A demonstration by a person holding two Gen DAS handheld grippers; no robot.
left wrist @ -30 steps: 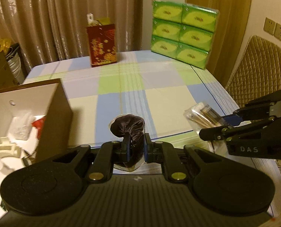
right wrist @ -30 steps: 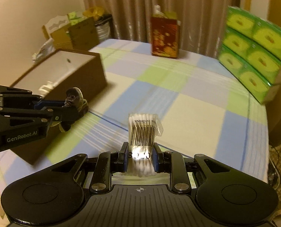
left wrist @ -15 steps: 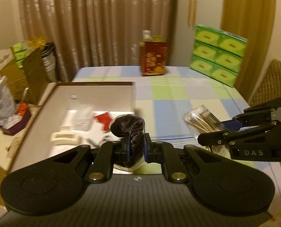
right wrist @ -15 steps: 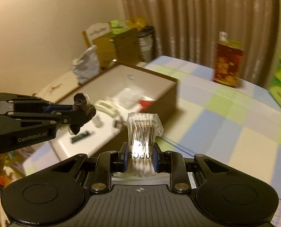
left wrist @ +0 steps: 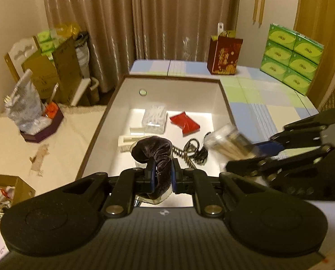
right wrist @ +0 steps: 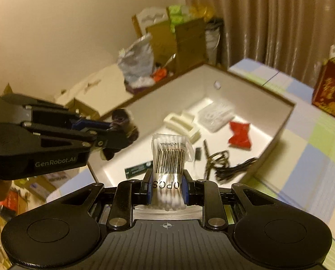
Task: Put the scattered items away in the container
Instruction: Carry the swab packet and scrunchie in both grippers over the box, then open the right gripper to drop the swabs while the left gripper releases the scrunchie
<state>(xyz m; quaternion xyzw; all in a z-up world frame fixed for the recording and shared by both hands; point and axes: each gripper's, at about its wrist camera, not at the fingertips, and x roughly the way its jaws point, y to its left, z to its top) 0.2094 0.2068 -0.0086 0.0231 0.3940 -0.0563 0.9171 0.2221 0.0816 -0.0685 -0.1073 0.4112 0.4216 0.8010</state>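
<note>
My left gripper (left wrist: 162,174) is shut on a dark velvet scrunchie (left wrist: 155,151) and holds it above the near end of the open white-lined box (left wrist: 174,79). My right gripper (right wrist: 166,185) is shut on a clear packet of cotton swabs (right wrist: 170,155) with a barcode, also above the box's near end (right wrist: 277,132). In the left wrist view the right gripper (left wrist: 246,157) reaches in from the right with the packet (left wrist: 229,142). In the right wrist view the left gripper (right wrist: 116,130) comes in from the left with the scrunchie (right wrist: 122,118).
Inside the box lie a red packet (left wrist: 185,123), a clear plastic case (left wrist: 155,121), a white hair clip (left wrist: 128,140) and dark cords (left wrist: 193,151). On the checked tablecloth stand a red gift bag (left wrist: 224,55) and stacked green tissue packs (left wrist: 291,58). Cardboard boxes (left wrist: 52,67) crowd the left.
Both grippers have swung left from over the tablecloth to above the box, each still holding its item. The box's inside now fills the middle of both views.
</note>
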